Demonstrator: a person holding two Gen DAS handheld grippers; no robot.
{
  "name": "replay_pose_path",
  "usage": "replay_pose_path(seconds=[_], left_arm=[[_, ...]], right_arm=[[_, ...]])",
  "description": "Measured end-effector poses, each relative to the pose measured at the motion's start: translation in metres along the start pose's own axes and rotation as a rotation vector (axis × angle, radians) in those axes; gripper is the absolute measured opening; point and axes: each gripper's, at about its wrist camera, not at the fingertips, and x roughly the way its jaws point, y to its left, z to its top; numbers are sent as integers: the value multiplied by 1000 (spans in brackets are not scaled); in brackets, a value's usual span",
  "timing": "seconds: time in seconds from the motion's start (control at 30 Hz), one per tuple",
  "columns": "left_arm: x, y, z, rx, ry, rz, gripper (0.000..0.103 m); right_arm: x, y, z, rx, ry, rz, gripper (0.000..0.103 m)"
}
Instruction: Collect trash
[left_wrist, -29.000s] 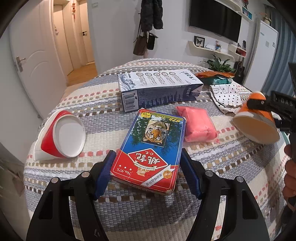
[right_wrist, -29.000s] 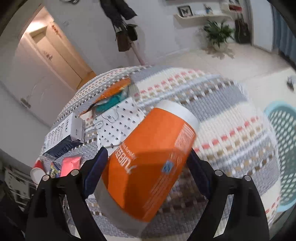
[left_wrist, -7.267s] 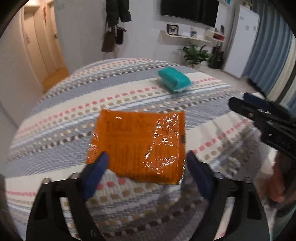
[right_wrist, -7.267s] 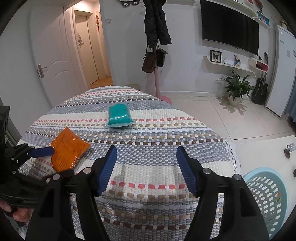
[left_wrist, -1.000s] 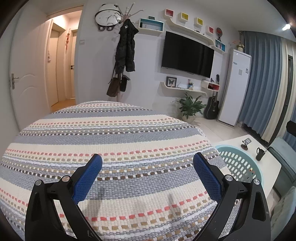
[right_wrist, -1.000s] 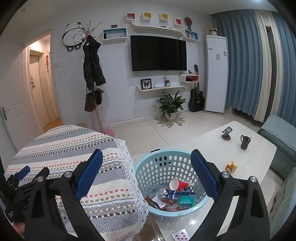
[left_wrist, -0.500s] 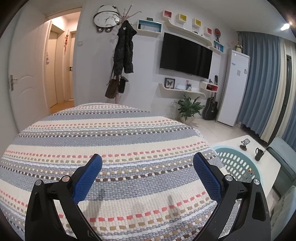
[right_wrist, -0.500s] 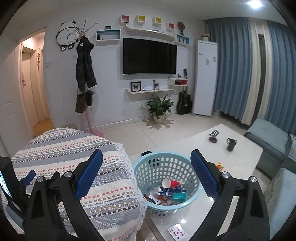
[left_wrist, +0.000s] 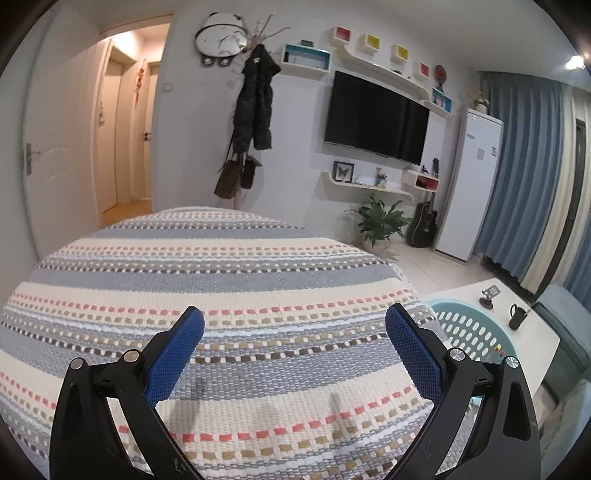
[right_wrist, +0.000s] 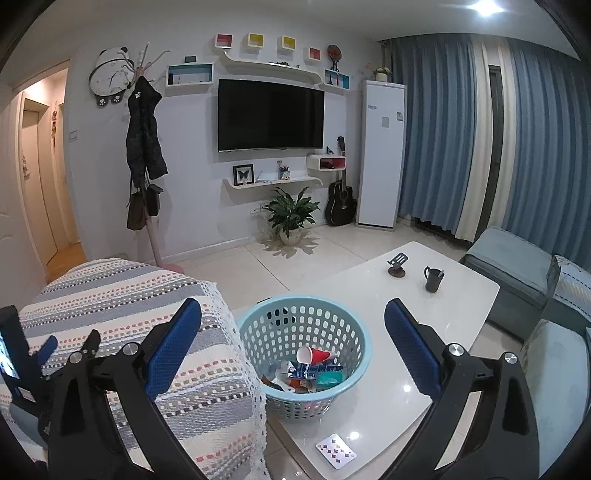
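**Both grippers empty, trash in the basket**

Left wrist view: the left gripper (left_wrist: 293, 332) hangs over the striped cloth (left_wrist: 229, 280), jaws wide apart, holding nothing. The basket (left_wrist: 476, 332) shows at the right.

Right wrist view: the right gripper (right_wrist: 291, 328) is also spread wide and empty — above the basket (right_wrist: 255, 332) on the white table (right_wrist: 458, 295). The trash (right_wrist: 314, 369) lies inside the basket.

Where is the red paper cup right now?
In the right wrist view, the red paper cup lies on its side inside the light blue basket, on top of the other trash. The basket stands on the white table, right beside the striped cloth.
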Motion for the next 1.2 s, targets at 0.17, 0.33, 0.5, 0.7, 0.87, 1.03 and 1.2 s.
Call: replay_pose_path(seconds=[0.17, 0.33, 0.5, 0.7, 0.87, 1.03, 1.2], left_arm=[[-4, -2, 1, 15, -29, 18, 95], [1, -5, 4, 29, -19, 87, 95], [1, -23, 17, 114, -6, 157, 95], [-16, -44, 42, 123, -33, 182, 95], [-31, -63, 58, 117, -59, 178, 95], [-42, -73, 66, 85, -51, 136, 95], [-54, -72, 74, 47, -88, 138, 95]], right_arm=[[26, -9, 1, 4, 7, 54, 95], [72, -16, 6, -7, 11, 129, 95], [125, -20, 13, 8, 65, 190, 95], [143, -19, 16, -23, 60, 223, 95], [138, -30, 21, -55, 54, 255, 95], [128, -27, 34, -115, 39, 271, 95], [111, -12, 40, -176, 17, 279, 95]])
